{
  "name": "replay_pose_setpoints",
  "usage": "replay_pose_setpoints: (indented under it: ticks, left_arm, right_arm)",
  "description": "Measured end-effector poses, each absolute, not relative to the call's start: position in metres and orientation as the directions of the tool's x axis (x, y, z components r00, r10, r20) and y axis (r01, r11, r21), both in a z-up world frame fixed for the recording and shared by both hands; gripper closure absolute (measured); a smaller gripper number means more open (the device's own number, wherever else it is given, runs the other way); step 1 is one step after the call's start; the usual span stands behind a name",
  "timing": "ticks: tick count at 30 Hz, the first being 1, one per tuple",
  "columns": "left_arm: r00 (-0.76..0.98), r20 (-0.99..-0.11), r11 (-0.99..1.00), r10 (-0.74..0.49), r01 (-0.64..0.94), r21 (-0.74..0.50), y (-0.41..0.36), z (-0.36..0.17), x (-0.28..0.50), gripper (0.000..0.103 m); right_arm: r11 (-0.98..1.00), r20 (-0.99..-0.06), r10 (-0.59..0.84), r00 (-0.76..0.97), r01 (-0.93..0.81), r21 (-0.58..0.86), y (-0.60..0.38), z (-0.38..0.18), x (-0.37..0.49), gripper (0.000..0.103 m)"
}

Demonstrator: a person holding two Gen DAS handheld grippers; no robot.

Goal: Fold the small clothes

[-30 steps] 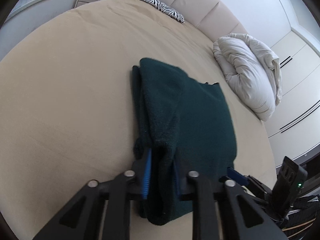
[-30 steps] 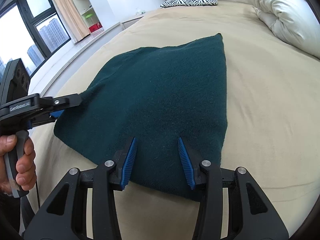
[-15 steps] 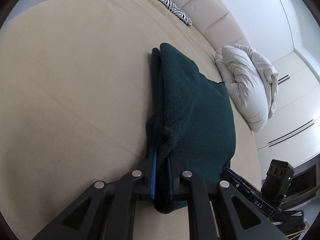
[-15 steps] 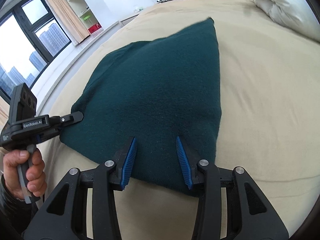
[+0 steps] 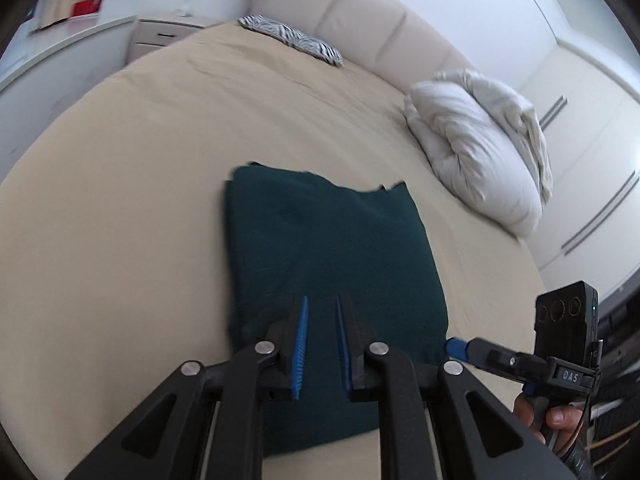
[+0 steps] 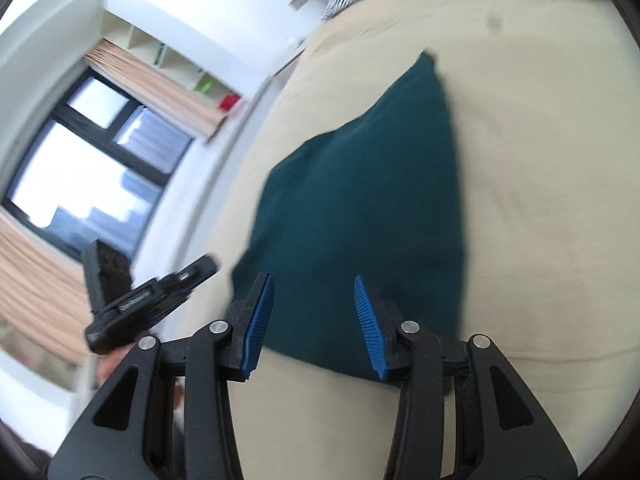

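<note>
A dark green folded garment point(image 5: 332, 256) lies flat on the beige bed point(image 5: 120, 208). It also shows in the right wrist view point(image 6: 360, 216). My left gripper point(image 5: 322, 344) is above the garment's near edge, its jaws a little apart with nothing between them. My right gripper point(image 6: 314, 324) is open wide and empty above the garment's near edge. In the left wrist view the right gripper's blue tip point(image 5: 456, 347) is at the garment's right corner. In the right wrist view the left gripper point(image 6: 152, 300) is blurred, to the left of the garment.
A white bundled duvet point(image 5: 480, 148) lies at the bed's right side. A zebra-striped pillow point(image 5: 296, 40) lies by the padded headboard point(image 5: 360, 8). A nightstand point(image 5: 168, 36) stands at the far left. A window point(image 6: 80, 168) and curtains are left of the bed.
My left gripper let go of the garment's raised edge and opened; the garment now lies flat. Both grippers lifted and pulled back; the right view tilted.
</note>
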State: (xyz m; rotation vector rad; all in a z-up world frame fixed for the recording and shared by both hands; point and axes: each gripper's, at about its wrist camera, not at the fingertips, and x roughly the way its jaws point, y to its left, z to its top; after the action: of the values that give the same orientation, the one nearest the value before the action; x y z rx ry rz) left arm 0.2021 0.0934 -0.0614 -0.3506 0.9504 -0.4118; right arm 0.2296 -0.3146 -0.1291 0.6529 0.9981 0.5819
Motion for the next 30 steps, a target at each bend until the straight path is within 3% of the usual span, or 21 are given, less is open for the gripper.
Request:
replay_pose_setpoints:
  ticks: [3, 6, 11, 14, 19, 21, 22, 23, 30]
  left_arm:
    - [0.494, -0.763, 0.907, -0.417, 0.169, -0.386, 0.081, -0.086, 0.223, 0.088]
    - [0.457, -0.76, 0.882, -0.462, 0.145, -0.449, 0.092, -0.109, 0.231, 0.099]
    - [0.438, -0.721, 0.835, -0.537, 0.154, -0.528, 0.104, -0.119, 0.228, 0.098]
    - [0.434, -0.71, 0.823, -0.554, 0.156, -0.546, 0.109, -0.118, 0.223, 0.098]
    - [0.447, -0.727, 0.846, -0.521, 0.155, -0.51, 0.112, -0.095, 0.22, 0.097]
    - [0.499, -0.718, 0.867, -0.485, 0.168, -0.469, 0.106, -0.074, 0.226, 0.082]
    - [0.515, -0.712, 0.872, -0.477, 0.176, -0.457, 0.104, -0.069, 0.23, 0.065]
    - [0.531, -0.706, 0.877, -0.469, 0.184, -0.444, 0.1, -0.063, 0.237, 0.056]
    - [0.473, -0.762, 0.895, -0.441, 0.176, -0.409, 0.073, -0.089, 0.307, 0.056]
  right_arm:
    - [0.609, -0.544, 0.758, 0.36, -0.091, 0.788, -0.312, -0.157, 0.244, 0.063]
    - [0.535, -0.506, 0.796, 0.332, 0.005, 0.845, -0.326, -0.192, 0.251, 0.067]
    - [0.452, -0.435, 0.838, 0.331, 0.027, 0.892, -0.343, -0.214, 0.248, 0.079]
    - [0.477, -0.457, 0.826, 0.329, 0.021, 0.878, -0.349, -0.21, 0.248, 0.081]
    - [0.584, -0.534, 0.736, 0.417, 0.008, 0.811, -0.369, -0.167, 0.266, 0.074]
    - [0.581, -0.52, 0.733, 0.44, -0.005, 0.814, -0.373, -0.153, 0.284, 0.074]
    - [0.584, -0.518, 0.729, 0.447, -0.013, 0.811, -0.371, -0.146, 0.297, 0.074]
    - [0.591, -0.52, 0.727, 0.448, -0.022, 0.806, -0.365, -0.139, 0.313, 0.074]
    - [0.617, -0.567, 0.739, 0.363, -0.027, 0.787, -0.294, -0.148, 0.42, 0.07]
